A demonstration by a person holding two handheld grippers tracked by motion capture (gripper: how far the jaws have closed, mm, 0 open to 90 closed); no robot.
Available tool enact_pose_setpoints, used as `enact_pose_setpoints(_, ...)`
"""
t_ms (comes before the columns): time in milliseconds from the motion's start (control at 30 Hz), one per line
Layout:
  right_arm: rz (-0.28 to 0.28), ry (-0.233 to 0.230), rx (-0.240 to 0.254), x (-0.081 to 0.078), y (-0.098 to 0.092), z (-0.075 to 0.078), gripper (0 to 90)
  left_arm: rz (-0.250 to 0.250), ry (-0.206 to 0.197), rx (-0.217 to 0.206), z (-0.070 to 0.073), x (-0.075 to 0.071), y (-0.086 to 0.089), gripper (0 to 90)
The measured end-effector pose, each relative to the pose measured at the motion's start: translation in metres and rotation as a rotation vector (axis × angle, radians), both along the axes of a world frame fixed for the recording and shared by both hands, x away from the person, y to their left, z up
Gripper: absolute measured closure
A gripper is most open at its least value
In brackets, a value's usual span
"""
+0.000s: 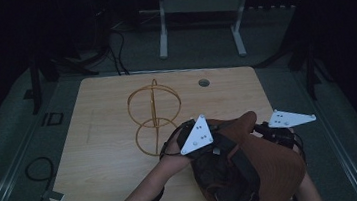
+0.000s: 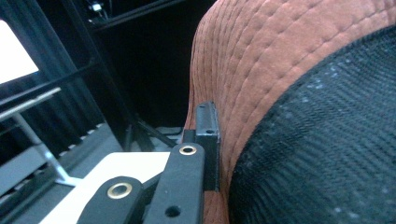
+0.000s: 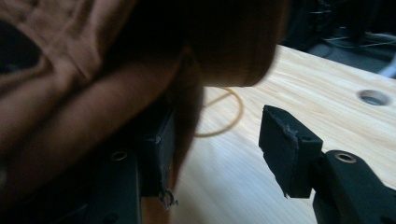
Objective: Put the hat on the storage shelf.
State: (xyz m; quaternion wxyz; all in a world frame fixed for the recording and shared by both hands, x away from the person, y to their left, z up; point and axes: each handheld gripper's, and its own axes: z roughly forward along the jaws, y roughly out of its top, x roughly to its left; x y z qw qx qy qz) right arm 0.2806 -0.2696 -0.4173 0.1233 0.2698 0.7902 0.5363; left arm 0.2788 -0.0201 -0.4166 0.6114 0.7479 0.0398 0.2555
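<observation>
Above the table [image 1: 113, 117] — hat [image 1: 269, 171] in left claw [image 2: 208, 140], beside right claw [image 3: 217, 144].

The upper left and middle of the frame are taken up by a rust-brown hat [image 3: 154, 56], seen blurred and close, its stitched fabric hanging down over the left jaw at the lower left. The 2 black jaws of the right gripper [image 3: 215, 144] are held apart, the right jaw standing free at the lower right with bare tabletop in the gap between them. A pale wooden table [image 3: 327, 79] is seen at the right, with a round hole [image 3: 373, 97] near the right edge and part of a thin golden wire ring [image 3: 229, 122] lying at the centre.
</observation>
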Motion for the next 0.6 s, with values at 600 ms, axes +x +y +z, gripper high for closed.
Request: enact_pose_setpoints(600, 0.152, 0.041, 0.106, 0.013, 0.015, 0.005, 56.0, 0.066, -0.063, 0.021, 0.009, -0.004, -0.019, 86.8)
